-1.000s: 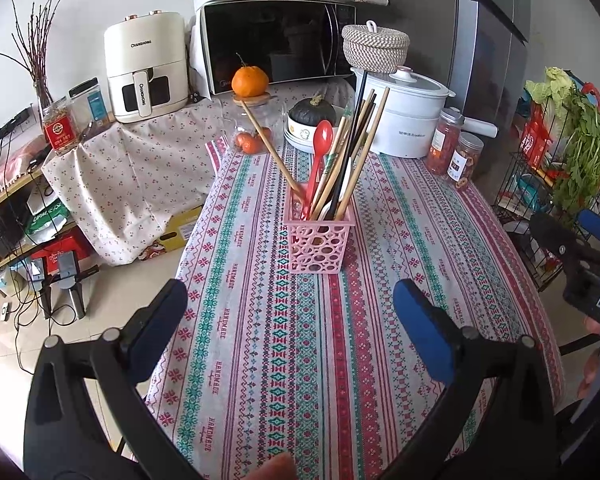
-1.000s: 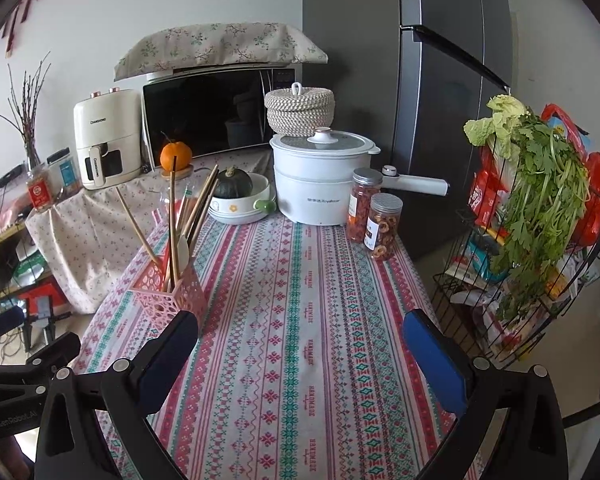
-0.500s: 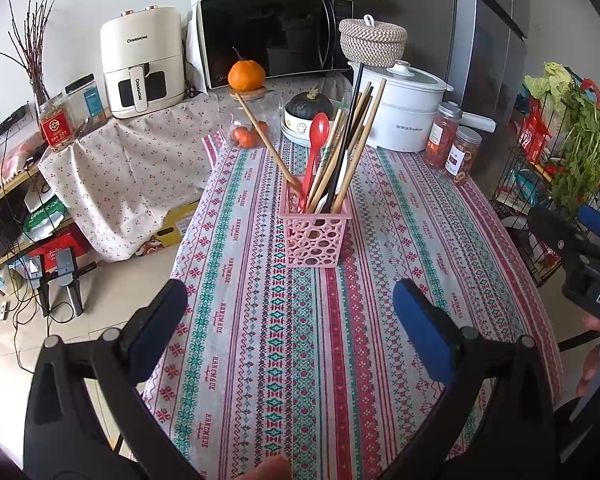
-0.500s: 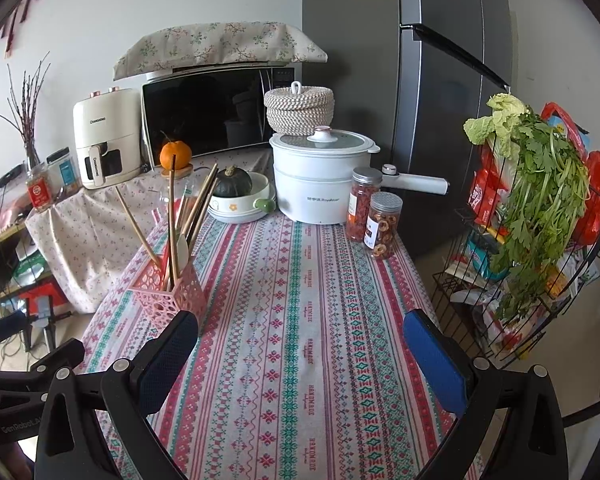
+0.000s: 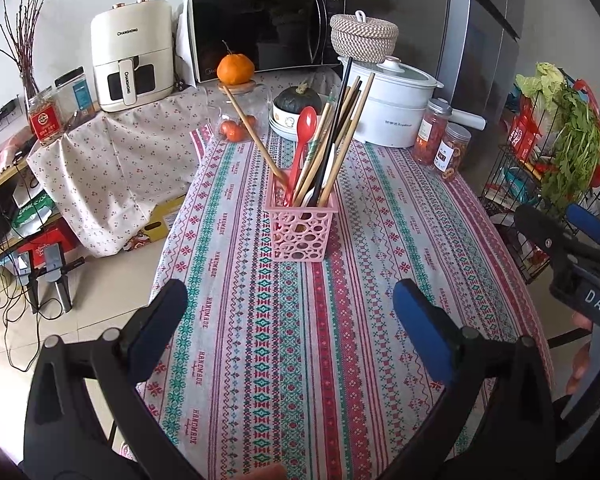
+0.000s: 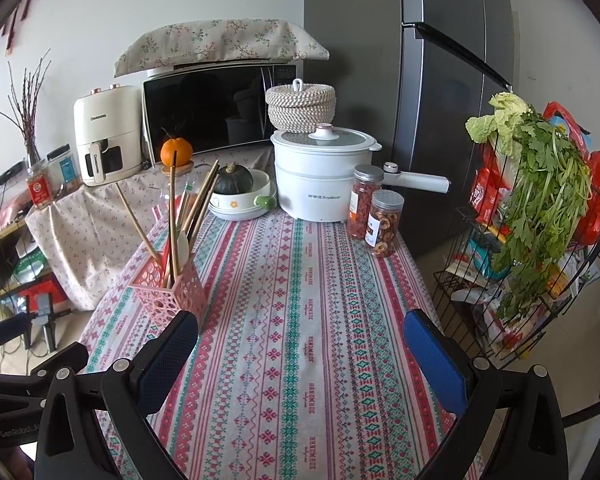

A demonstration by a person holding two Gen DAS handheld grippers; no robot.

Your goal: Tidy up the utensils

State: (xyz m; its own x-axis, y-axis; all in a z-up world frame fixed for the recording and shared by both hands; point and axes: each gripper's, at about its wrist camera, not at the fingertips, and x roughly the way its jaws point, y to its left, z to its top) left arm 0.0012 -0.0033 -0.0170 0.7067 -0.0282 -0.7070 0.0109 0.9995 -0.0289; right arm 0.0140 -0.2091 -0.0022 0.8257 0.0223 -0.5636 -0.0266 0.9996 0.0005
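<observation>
A pink perforated plastic utensil basket stands upright on the bench, which is covered by a woven cloth of red, green and white patterned stripes. The basket holds a bundle of wooden chopsticks leaning toward the right, one single wooden chopstick slanting away to the left, a red plastic spoon and a black chopstick with a white lower part. The left claw hovers over the near part of the bench in front of the basket, its blue-padded fingers spread wide and gripping nothing. The right claw is likewise released and empty, poised over the middle of the cloth with the basket just beyond its left finger; in the left wrist view it shows at the right edge of the frame, off the bench's side. At the far end of the bench stand a white electric cooking pot with a lid and a long handle, two clear jars of dried fruit with metal lids beside it, and a stack of shallow white dishes carrying a dark green squash. Behind them, on a lower cloth-draped surface, are a black-fronted microwave, a cream air fryer and an orange fruit on a wooden lid. A wire rack with leafy greens stands to the right of the bench.
</observation>
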